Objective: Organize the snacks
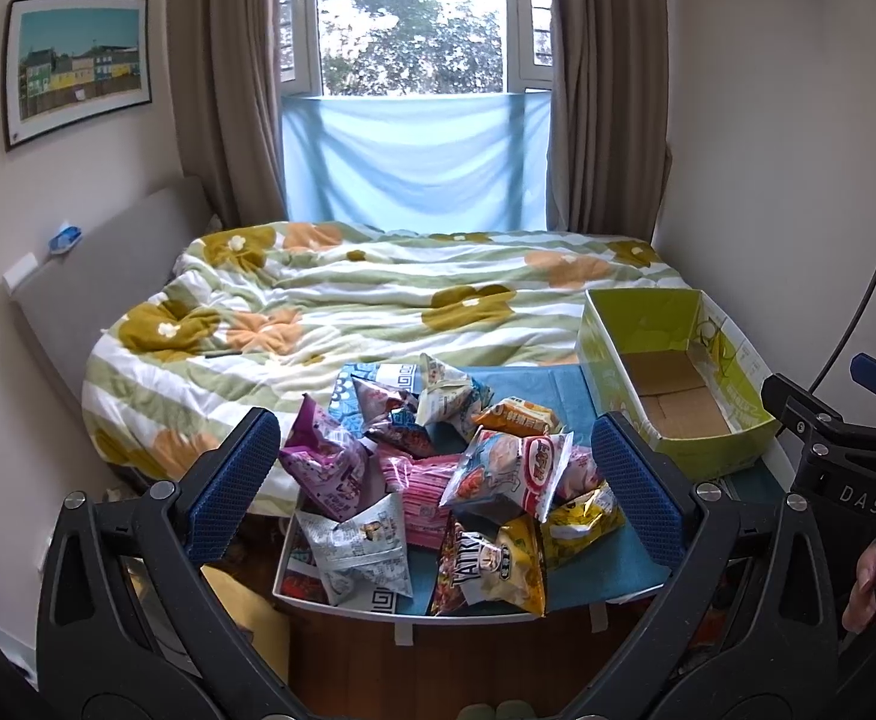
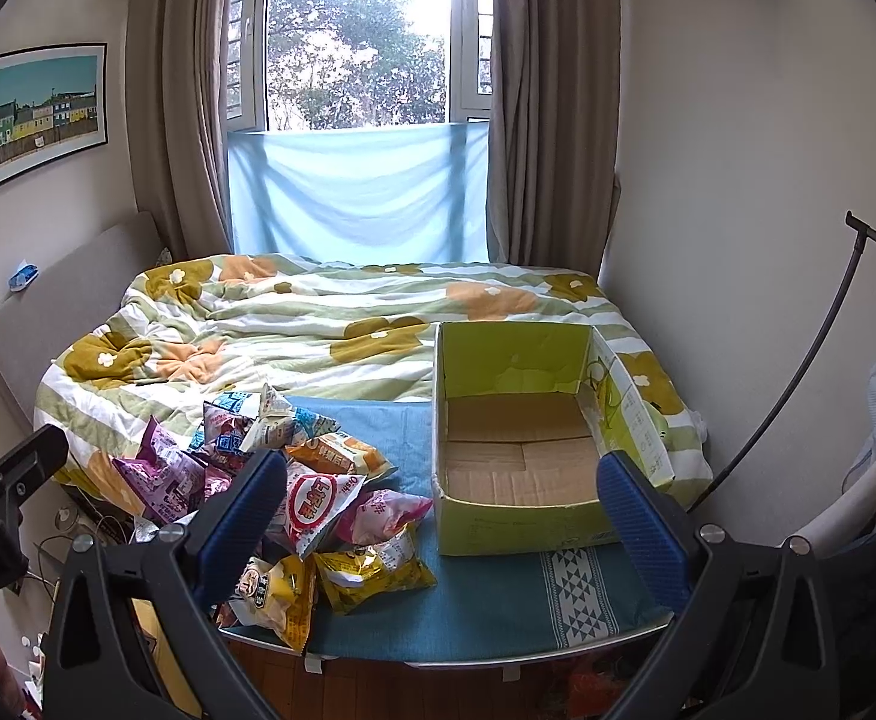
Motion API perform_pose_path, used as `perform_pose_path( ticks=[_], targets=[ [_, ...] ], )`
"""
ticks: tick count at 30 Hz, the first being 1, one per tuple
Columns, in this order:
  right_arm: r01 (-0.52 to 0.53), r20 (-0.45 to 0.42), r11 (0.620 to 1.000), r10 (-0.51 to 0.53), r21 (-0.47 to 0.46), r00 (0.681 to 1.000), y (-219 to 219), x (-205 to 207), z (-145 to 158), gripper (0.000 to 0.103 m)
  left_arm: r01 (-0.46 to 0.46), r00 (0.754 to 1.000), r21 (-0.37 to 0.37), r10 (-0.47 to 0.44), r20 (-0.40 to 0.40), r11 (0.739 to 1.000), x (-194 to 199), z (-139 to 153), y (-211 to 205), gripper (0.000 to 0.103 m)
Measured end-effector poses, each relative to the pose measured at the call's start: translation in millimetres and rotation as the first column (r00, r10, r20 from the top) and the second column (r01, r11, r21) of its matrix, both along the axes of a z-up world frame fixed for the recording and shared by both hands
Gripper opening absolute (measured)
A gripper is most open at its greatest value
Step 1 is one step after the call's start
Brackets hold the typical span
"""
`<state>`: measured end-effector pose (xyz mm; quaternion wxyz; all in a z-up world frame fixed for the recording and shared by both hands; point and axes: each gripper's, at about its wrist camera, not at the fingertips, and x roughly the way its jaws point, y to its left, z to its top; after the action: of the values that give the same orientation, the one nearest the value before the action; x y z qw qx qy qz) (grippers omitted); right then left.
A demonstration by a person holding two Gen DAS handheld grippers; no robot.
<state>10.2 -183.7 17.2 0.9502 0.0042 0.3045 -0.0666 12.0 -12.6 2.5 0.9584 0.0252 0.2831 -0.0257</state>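
Hovering above the table's point(image 2: 486, 606) near edge, the left tongs point(image 1: 436, 489) and right tongs point(image 2: 441, 525) both gape wide — nothing between their blue pads. The snack packets point(image 1: 438, 480) lie heaped at the table's left end; the green cardboard box point(image 2: 522, 444) sits at its right end, bare inside.

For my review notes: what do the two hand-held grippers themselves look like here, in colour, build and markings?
Both match: the left hand-held gripper and the right hand-held gripper have black frames with triangular cut-outs and silver pivot screws, and two fingers faced with textured blue pads. Seen from the left wrist view, the right one's body bears white "DAS" lettering; the left one's body, seen from the right view, shows partly cut-off white lettering. No cables show.
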Motion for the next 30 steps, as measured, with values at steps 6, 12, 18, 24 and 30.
perform_pose_path(
  ticks=[6,12,18,24,30],
  targets=[
    [0.001,0.000,1.000,-0.001,-0.001,1.000,0.6,-0.3,0.5,0.103,-0.002,1.000,0.000,0.002,-0.001,1.000,0.4,-0.2,-0.5,0.102],
    [-0.002,-0.002,1.000,0.002,0.001,1.000,0.5,0.5,-0.2,0.103,-0.009,1.000,-0.010,0.009,-0.009,1.000,2.0,-2.0,-3.4,0.102],
    [-0.029,-0.033,1.000,0.030,0.007,0.999,4.2,8.6,-6.7,0.103,-0.056,0.998,-0.025,0.055,-0.040,0.998,5.6,-5.2,3.3,0.102],
    [-0.109,-0.073,0.993,0.113,0.052,0.991,9.1,25.0,-27.1,0.103,-0.138,0.986,-0.042,0.133,-0.102,0.990,16.8,-32.1,32.9,0.102],
    [-0.136,-0.160,0.982,0.156,0.130,0.975,27.5,54.4,-64.2,0.103,-0.177,0.970,-0.067,0.163,-0.179,0.982,54.7,-69.3,81.3,0.102]
  ],
)
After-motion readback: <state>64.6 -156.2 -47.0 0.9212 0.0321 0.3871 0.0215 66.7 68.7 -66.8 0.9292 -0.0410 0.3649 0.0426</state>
